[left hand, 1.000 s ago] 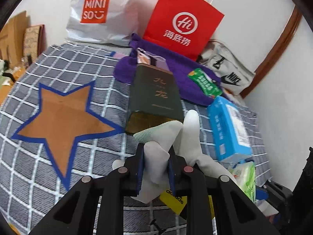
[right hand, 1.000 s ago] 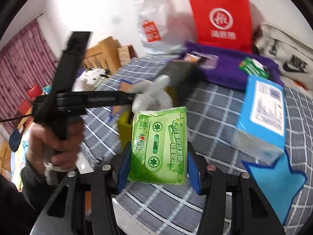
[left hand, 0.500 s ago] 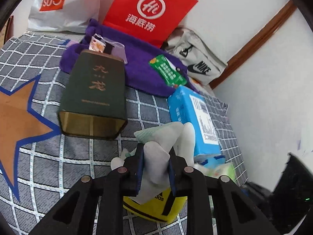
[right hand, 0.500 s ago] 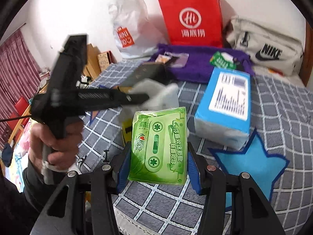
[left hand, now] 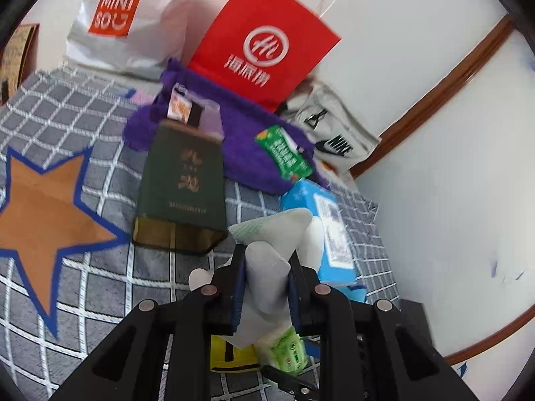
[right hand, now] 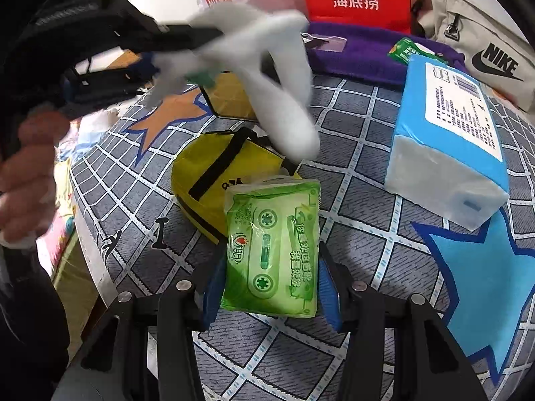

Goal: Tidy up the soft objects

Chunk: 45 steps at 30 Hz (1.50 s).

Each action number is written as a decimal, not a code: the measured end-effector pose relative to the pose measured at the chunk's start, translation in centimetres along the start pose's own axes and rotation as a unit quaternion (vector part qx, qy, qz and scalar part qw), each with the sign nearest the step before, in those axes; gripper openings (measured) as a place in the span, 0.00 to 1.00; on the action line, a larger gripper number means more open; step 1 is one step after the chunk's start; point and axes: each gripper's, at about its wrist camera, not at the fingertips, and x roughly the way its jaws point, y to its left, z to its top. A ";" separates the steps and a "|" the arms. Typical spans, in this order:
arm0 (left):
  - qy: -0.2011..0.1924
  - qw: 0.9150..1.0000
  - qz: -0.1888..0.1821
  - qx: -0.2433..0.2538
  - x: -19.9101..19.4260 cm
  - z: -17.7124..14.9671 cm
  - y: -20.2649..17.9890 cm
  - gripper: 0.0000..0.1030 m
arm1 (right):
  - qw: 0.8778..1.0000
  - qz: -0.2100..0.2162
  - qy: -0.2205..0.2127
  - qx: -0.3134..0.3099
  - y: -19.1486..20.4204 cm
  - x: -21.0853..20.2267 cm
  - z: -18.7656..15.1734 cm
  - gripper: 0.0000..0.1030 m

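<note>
Since half a second ago my right gripper point(right hand: 271, 284) has dropped low, so the green tissue pack point(right hand: 272, 250) it clamps now hangs just over the yellow bag point(right hand: 214, 180) on the checked blanket point(right hand: 367, 200). My left gripper point(left hand: 265, 284) has swung back left; the dark box point(left hand: 182, 193) sits centred again. Its jaws pinch white socks point(left hand: 267, 267), which I see dangling, blurred, above the bag from the right camera. The blue tissue pack point(right hand: 448, 133) lies beside the bag.
</note>
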 end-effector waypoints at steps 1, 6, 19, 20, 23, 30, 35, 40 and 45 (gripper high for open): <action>-0.004 1.000 0.001 0.003 -0.4 0.2 -0.2 0.20 | 1.000 -0.001 0.001 0.000 -0.1 -0.2 0.0 0.48; -0.013 1.000 0.020 0.017 -1.5 0.5 -0.6 0.20 | 1.000 0.000 -0.017 0.000 -0.5 -2.1 0.2 0.47; -0.029 0.995 0.091 0.032 -3.0 1.3 -1.1 0.20 | 0.994 -0.067 -0.083 0.036 -5.3 -8.9 1.7 0.47; -0.032 0.994 0.096 0.035 -3.1 1.5 -1.3 0.20 | 0.993 -0.069 -0.089 0.036 -5.5 -9.2 2.0 0.47; -0.038 0.993 0.108 0.038 -3.5 2.1 -1.6 0.20 | 0.991 -0.078 -0.101 0.038 -6.5 -10.1 3.2 0.47; -0.049 0.990 0.123 0.044 -3.6 3.7 -2.3 0.20 | 0.988 -0.091 -0.117 0.040 -8.1 -11.1 6.0 0.47; -0.054 0.989 0.133 0.045 -3.4 5.1 -2.6 0.20 | 0.986 -0.099 -0.128 0.041 -9.1 -11.7 8.2 0.47; -0.054 0.986 0.149 0.046 -2.8 6.4 -2.5 0.20 | 0.984 -0.110 -0.131 0.050 -10.3 -11.7 10.1 0.47; -0.054 0.984 0.163 0.046 -2.2 7.7 -2.2 0.20 | 0.983 -0.115 -0.132 0.060 -11.6 -11.5 12.1 0.47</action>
